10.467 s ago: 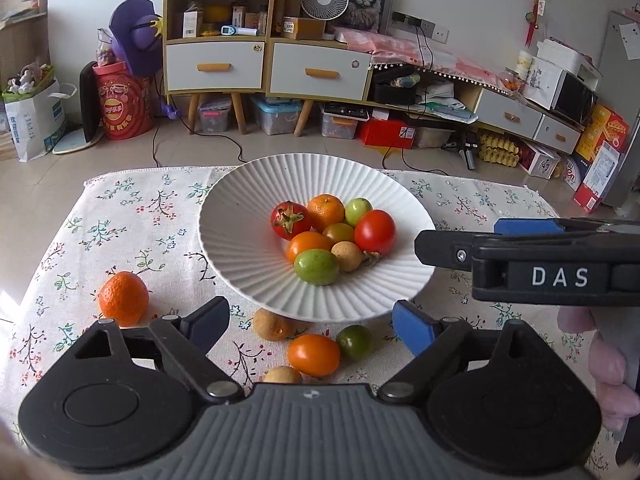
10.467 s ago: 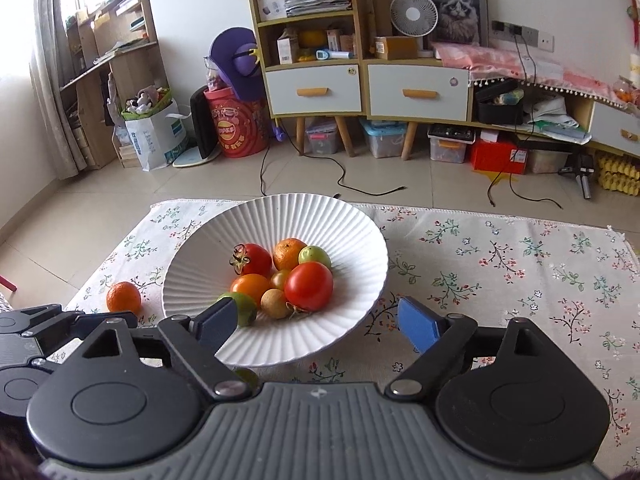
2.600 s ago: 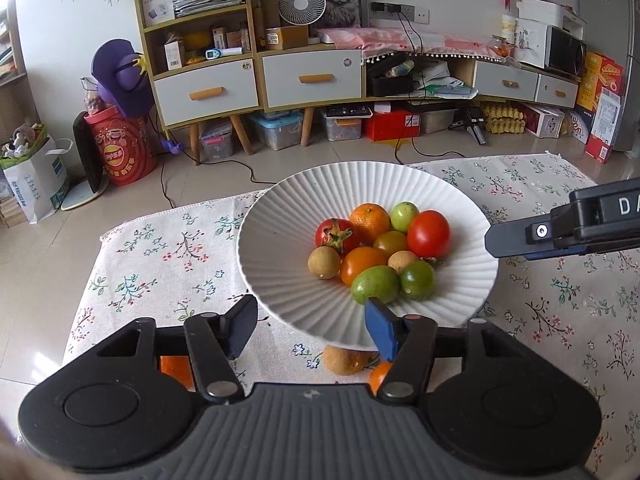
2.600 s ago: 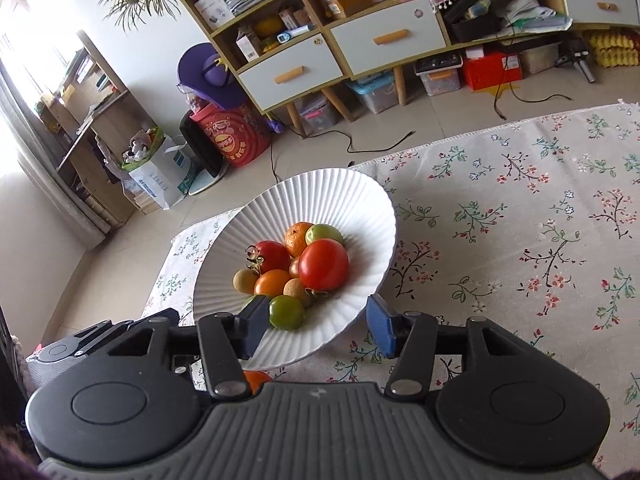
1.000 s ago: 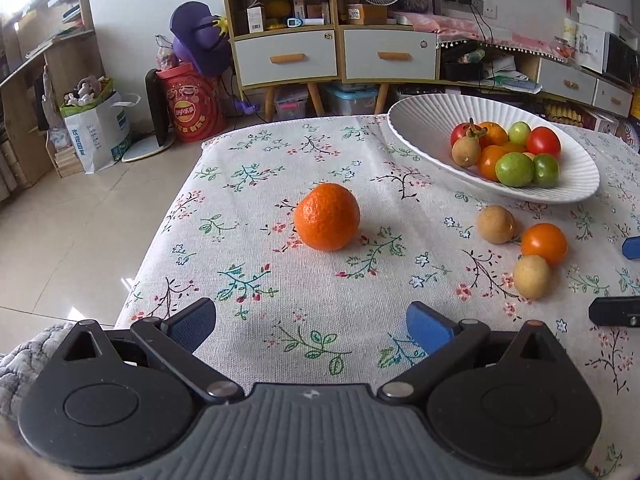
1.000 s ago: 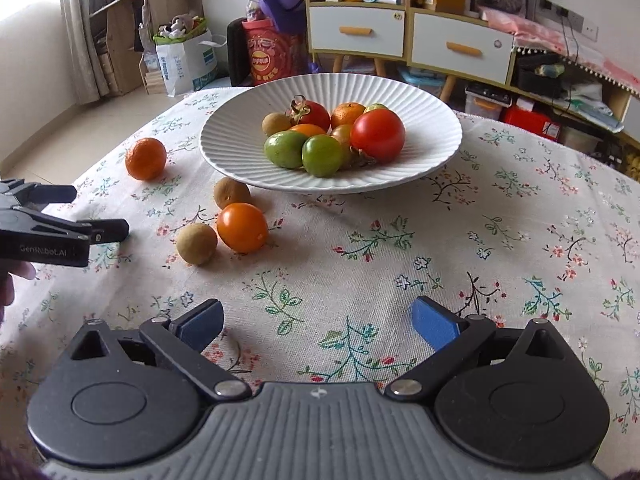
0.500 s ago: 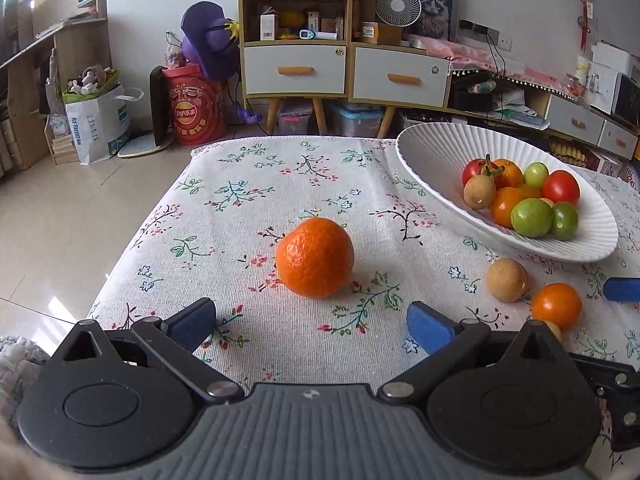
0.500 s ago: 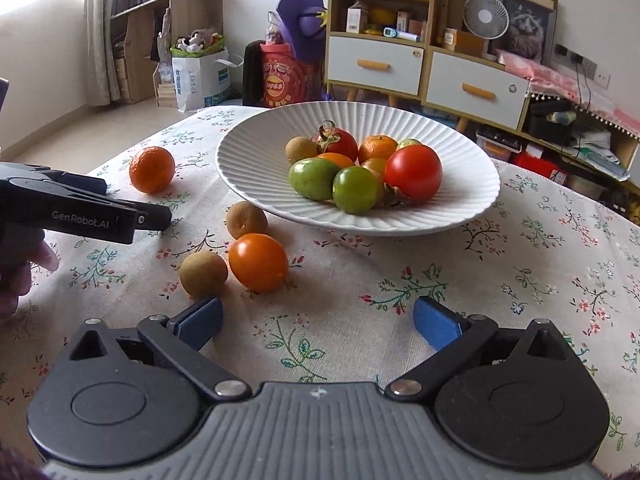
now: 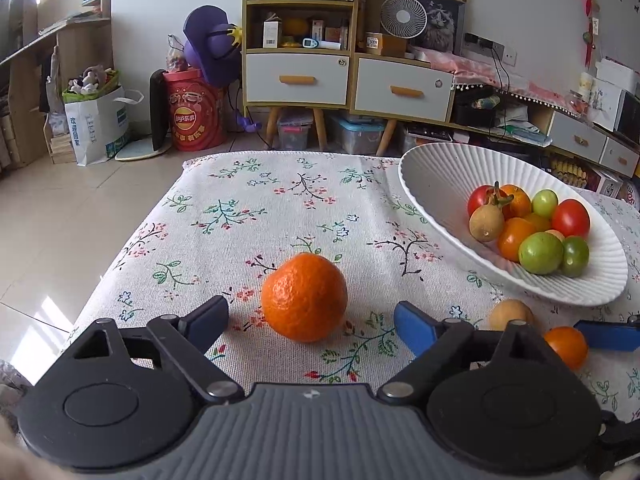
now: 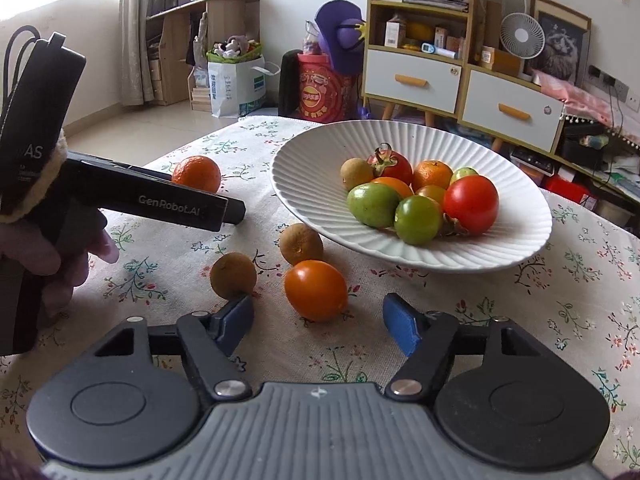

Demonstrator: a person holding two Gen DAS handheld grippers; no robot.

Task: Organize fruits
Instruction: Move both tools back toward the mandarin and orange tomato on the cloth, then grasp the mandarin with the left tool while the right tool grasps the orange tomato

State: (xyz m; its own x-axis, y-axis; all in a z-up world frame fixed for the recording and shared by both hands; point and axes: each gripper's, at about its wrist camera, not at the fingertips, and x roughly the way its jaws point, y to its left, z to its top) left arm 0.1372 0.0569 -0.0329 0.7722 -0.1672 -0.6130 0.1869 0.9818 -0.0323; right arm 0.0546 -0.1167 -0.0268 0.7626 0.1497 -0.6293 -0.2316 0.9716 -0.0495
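Note:
A mandarin [image 9: 304, 298] lies on the flowered tablecloth between the fingers of my left gripper [image 9: 310, 322]. The jaws are closing, with a gap still showing on each side of the fruit. In the right wrist view an orange tomato [image 10: 316, 290] sits between the fingers of my right gripper [image 10: 318, 322]. Those jaws are closing too, and the pads stand clear of the tomato. Two brown fruits [image 10: 233, 274] [image 10: 301, 243] lie just beyond it. The white ribbed plate [image 10: 312, 184] holds several tomatoes and other fruits.
The plate's rim [image 9: 440, 176] rises to the right of the mandarin. A hand [image 10: 60, 256] holds the left gripper at the table's left side. The tablecloth ends close to the mandarin on the left, above the tiled floor [image 9: 60, 220]. Shelves and drawers stand far behind.
Both grippers have moved closer to the table and their fruit. The left now has the mandarin between its fingers, the right the orange tomato. Both pairs of jaws have narrowed.

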